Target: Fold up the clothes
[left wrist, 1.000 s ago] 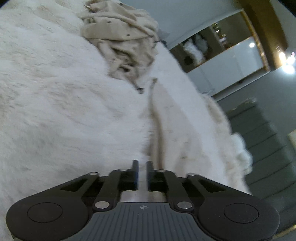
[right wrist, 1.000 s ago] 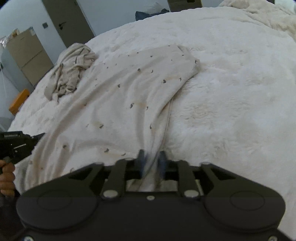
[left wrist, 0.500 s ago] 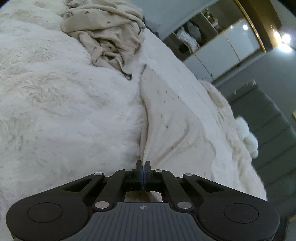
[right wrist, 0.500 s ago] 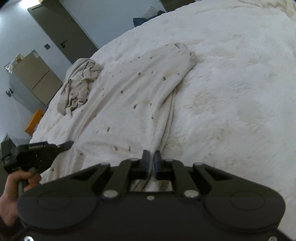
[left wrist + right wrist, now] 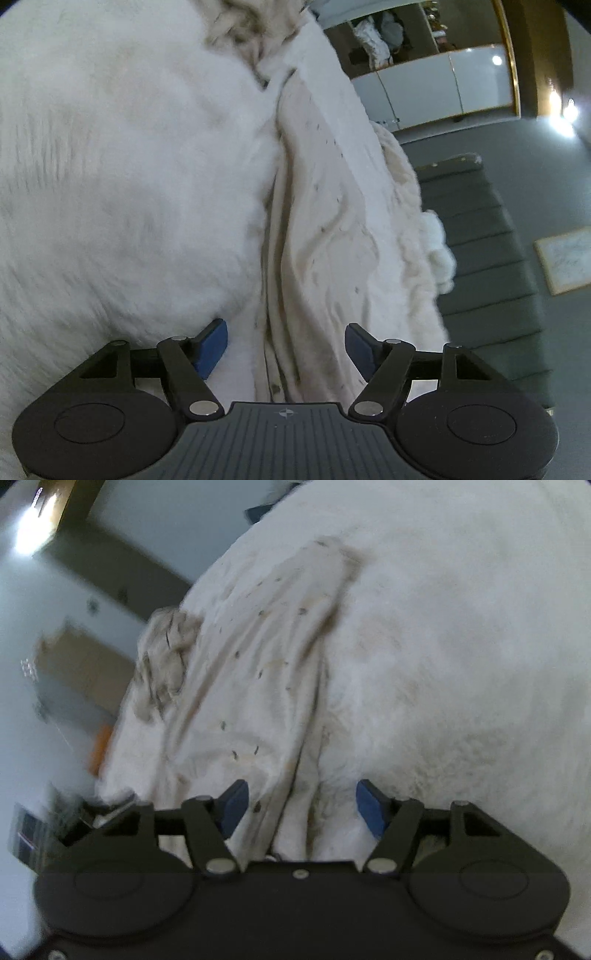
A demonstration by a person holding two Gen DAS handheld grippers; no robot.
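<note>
Left claw (image 5: 286, 349): jaws spreading, blue pads (image 5: 210, 349) standing clear of the cloth. The near hem of the garment (image 5: 314, 236) lies between them, released, not pinched. Right claw (image 5: 301, 805): jaws likewise spreading, pads (image 5: 369, 808) clear, with the garment's (image 5: 266, 686) other near edge bunched loosely between them.

The garment is pale beige with small dark specks. It lies stretched out along the bed (image 5: 129, 166), creased lengthwise, running away from both claws over a white fleecy cover (image 5: 461, 646). Its far end is folded over.

A second beige garment (image 5: 166, 664) sits crumpled in a heap near the far end, close beside the first; whether they touch cannot be told.

Beyond the bed edge: a grey ribbed bench (image 5: 487, 266) and white cabinets (image 5: 436, 88). The right-wrist view is blurred.
</note>
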